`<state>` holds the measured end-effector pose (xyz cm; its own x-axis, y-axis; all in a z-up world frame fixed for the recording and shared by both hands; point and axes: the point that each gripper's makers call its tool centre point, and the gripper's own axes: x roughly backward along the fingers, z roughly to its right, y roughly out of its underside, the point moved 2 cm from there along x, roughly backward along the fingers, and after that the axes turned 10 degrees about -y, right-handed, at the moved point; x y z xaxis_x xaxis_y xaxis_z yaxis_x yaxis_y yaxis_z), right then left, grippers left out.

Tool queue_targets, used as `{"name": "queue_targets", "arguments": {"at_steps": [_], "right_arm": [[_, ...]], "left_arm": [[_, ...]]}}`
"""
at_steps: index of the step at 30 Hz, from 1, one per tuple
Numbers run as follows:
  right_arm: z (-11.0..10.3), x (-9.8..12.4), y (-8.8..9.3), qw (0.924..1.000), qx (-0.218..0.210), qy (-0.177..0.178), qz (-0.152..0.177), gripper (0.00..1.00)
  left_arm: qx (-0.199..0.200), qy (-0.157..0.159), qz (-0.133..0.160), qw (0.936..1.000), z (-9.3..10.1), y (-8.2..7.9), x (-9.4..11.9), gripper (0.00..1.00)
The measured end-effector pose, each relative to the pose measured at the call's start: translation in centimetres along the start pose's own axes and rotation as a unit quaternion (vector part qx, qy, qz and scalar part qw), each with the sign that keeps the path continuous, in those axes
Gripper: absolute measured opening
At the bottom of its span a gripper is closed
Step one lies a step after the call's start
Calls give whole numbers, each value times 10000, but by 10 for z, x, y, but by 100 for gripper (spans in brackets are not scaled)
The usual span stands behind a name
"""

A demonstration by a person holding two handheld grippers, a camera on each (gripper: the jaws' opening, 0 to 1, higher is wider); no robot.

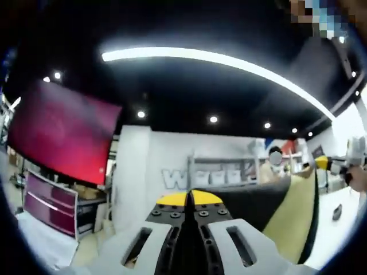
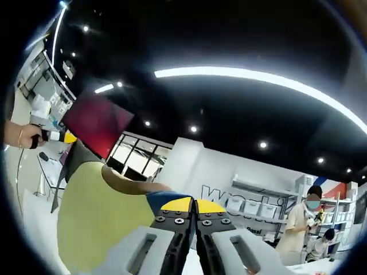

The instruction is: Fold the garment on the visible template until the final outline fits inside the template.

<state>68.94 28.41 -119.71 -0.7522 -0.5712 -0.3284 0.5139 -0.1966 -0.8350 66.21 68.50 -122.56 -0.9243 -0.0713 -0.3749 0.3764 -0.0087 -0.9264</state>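
A garment hangs in the air between my two grippers. In the left gripper view it is a dark stretch with a yellow-green panel (image 1: 292, 215), running right from my left gripper (image 1: 189, 199), whose yellow-tipped jaws are pressed together at its edge. Far right, a hand holds my right gripper (image 1: 343, 164). In the right gripper view the yellow-green cloth (image 2: 97, 212), with a brown trim and a blue patch, spreads left from my right gripper (image 2: 194, 205), whose jaws are closed on it. My left gripper (image 2: 50, 136) is small at the far left, held by a hand.
Both views tilt up at a black ceiling with a long light strip (image 1: 229, 60). A red screen (image 1: 60, 132) hangs to the left. White shelves with bins (image 2: 258, 206) line the back wall. A person (image 2: 304, 220) stands at the right. A white tabletop (image 1: 341, 229) lies at lower right.
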Motion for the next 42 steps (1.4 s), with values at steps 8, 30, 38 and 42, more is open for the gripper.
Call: {"name": "queue_targets", "arguments": {"at_steps": [8,30,38,42], "right_arm": [[-25,30,-5,9993,145,180,-311,0],[-60,-41,140,9857,-256,-544,-1577,0],[-61,-60,176,9811,-343,-610,-1802,0],[-64,-69,195,9786,-353,-672,-1914,0]], "left_arm": [[411,-307,-224,9984,-1,11,56,0],[24,-289,-1709,9849,-30,151,10,0],[-139,-281,-1980,9797,-34,190,-20,0],[-266,-274,-2117,9766,-36,210,-32,0]]}}
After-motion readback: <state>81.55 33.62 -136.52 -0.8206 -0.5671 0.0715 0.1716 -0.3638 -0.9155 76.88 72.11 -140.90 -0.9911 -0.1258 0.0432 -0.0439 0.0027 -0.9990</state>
